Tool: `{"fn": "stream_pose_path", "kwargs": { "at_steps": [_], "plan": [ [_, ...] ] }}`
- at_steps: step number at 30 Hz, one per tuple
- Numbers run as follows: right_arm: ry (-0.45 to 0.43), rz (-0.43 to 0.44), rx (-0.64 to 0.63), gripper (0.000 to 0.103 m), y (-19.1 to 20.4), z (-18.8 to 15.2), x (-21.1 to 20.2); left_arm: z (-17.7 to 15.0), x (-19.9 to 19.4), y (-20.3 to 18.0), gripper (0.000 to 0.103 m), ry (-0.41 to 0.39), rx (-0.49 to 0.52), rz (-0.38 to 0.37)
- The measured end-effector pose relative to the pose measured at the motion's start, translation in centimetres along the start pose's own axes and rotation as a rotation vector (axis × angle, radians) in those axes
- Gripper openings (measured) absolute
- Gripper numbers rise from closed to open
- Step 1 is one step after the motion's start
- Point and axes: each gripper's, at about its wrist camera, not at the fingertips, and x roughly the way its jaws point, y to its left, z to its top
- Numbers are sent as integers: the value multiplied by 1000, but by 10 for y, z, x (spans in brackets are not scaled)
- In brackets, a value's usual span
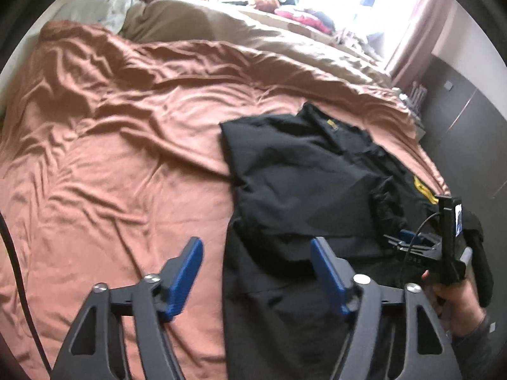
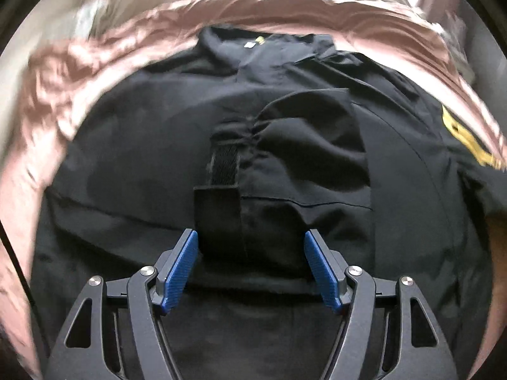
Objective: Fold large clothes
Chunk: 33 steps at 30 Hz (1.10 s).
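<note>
Jacket (image 1: 294, 174) lay on bed (image 1: 111, 158) nr right edge, collar toward far end. Sleeve (image 2: 310, 145) folded across jacket's middle. Pillows (image 1: 104, 12) at far left corner. Clothes pile (image 1: 304, 15) at far edge, by window.

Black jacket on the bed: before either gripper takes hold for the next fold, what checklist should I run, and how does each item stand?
1. Left gripper open, nothing between its pads: ok.
2. Right gripper open, no pad pressing cloth: ok.
3. Black jacket lies wholly on the bed sheet: cannot tell, near hem out of frame.
4. Sleeve folded across the body: ok.
5. Left gripper over the jacket's left edge: ok.
6. Right wrist view sharp enough to judge contact: not ok, blurred.
</note>
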Motion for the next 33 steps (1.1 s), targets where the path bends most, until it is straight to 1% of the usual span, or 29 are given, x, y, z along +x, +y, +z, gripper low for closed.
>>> {"fn": "stream_pose_path", "kwargs": {
  "at_steps": [1,2,4,8,11,12,14,17,18,19,24,28,30,31,33],
  "plan": [
    [6,-20,-24,64,5,2,3,-2,4,2,62,6,-5,-3],
    [3,-32,-30,58,5,5,5,-4,9,2,57,6,-9,-8],
    [-3,-53,-18,53,0,12,4,-8,13,2,55,8,-9,-11],
    [-48,-111,48,52,-30,24,-8,-12,27,-2,51,22,8,-15],
    [-73,-112,101,52,-57,27,-20,-13,37,-7,50,31,35,2],
    [-82,-128,115,52,-67,27,-25,-13,41,-7,49,36,39,7],
    [-96,-162,134,52,-84,24,-35,-13,48,-7,43,45,43,19],
    [-111,-219,199,52,-115,16,-48,-15,56,-6,39,57,54,45],
    [-113,-224,220,52,-125,13,-51,-16,59,-5,37,63,61,57],
    [-119,-215,245,52,-136,8,-54,-17,62,-5,35,69,65,67],
    [-126,-151,361,52,-177,-19,-69,-19,73,-2,33,95,65,96],
    [-158,-130,434,52,-214,-37,-89,-21,71,-7,33,91,65,66],
    [-167,-132,475,53,-234,-44,-96,-22,69,-12,33,89,73,66],
    [-168,-132,487,52,-236,-46,-106,-22,68,-15,33,87,76,65],
    [-178,-123,531,52,-254,-55,-114,-22,66,-19,33,83,78,62]
  ]
}}
